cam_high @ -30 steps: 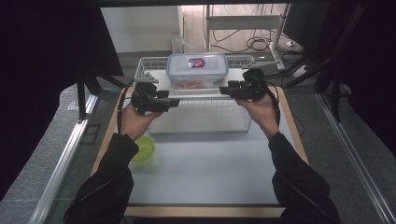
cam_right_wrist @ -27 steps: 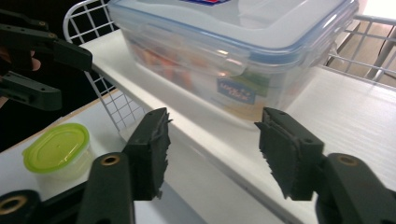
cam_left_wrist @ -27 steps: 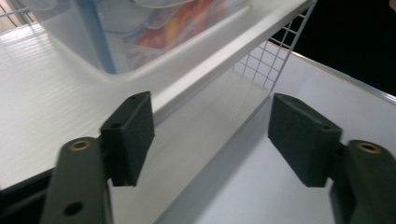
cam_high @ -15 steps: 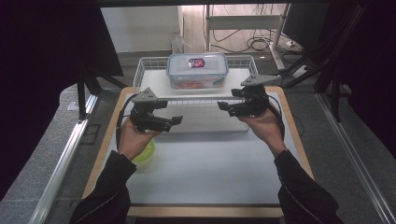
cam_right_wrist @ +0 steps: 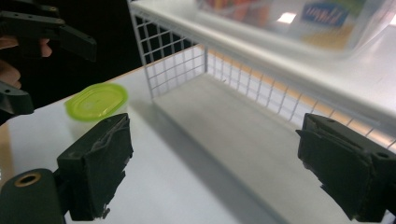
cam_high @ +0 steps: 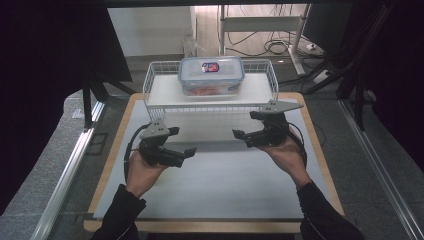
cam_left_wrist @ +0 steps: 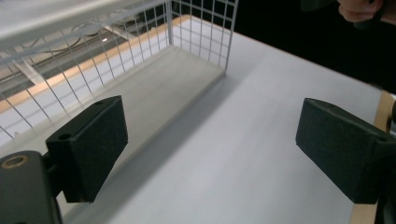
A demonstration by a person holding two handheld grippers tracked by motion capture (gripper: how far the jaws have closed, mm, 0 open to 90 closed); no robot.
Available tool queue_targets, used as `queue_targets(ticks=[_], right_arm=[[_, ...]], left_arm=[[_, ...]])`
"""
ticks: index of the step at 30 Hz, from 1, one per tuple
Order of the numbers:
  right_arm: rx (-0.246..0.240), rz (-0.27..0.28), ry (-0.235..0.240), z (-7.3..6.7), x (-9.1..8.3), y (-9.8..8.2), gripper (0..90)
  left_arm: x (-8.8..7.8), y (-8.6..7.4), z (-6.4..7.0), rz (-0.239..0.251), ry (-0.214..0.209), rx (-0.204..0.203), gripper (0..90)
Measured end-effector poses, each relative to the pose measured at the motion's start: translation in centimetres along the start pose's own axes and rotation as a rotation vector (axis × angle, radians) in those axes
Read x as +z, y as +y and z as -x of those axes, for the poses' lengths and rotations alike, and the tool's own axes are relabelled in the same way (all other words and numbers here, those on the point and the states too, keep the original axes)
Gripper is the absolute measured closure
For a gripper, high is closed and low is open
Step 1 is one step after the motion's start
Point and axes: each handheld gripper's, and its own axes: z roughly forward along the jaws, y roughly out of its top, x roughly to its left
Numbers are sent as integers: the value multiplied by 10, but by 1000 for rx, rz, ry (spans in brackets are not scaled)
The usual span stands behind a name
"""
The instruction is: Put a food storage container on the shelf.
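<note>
Clear plastic container, rounded, blue-rimmed, with an unreadable red-and-blue label, sits atop our white wire shelf; both grippers, jaws just widening, hover empty.

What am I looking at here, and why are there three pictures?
A person holds a hand tool with two fingers in each hand: the left gripper and the right gripper. One camera looks down from above; the other two ride on the tools and look along their black fingers. On the white table stands a wire shelf with a clear lidded box on top. A small tub with a green lid sits on the table near the shelf. Both tools have just been opening and hold nothing.
</note>
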Motion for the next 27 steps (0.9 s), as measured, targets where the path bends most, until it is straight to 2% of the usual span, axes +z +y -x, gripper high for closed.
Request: queue_targets(ticks=[8, 11, 15, 19, 23, 27], right_arm=[[8, -28, 18, -4, 0, -30, 53], [8, -12, 0, -7, -1, -37, 16], [22, 2, -1, -7, -3, -52, 0], [37, -5, -23, -7, -5, -70, 0], [49, -9, -34, -8, -7, -88, 6], [61, -18, -23, -12, -9, -105, 10]], left_arm=[[7, -31, 14, -37, 33, 25, 61], [10, -42, 17, -54, 39, 24, 54], [10, -54, 20, -27, 31, 2, 50], [12, -68, 24, -39, 38, -8, 61], [13, -80, 29, -47, 53, 1, 48], [13, -90, 34, -56, 64, 18, 51]])
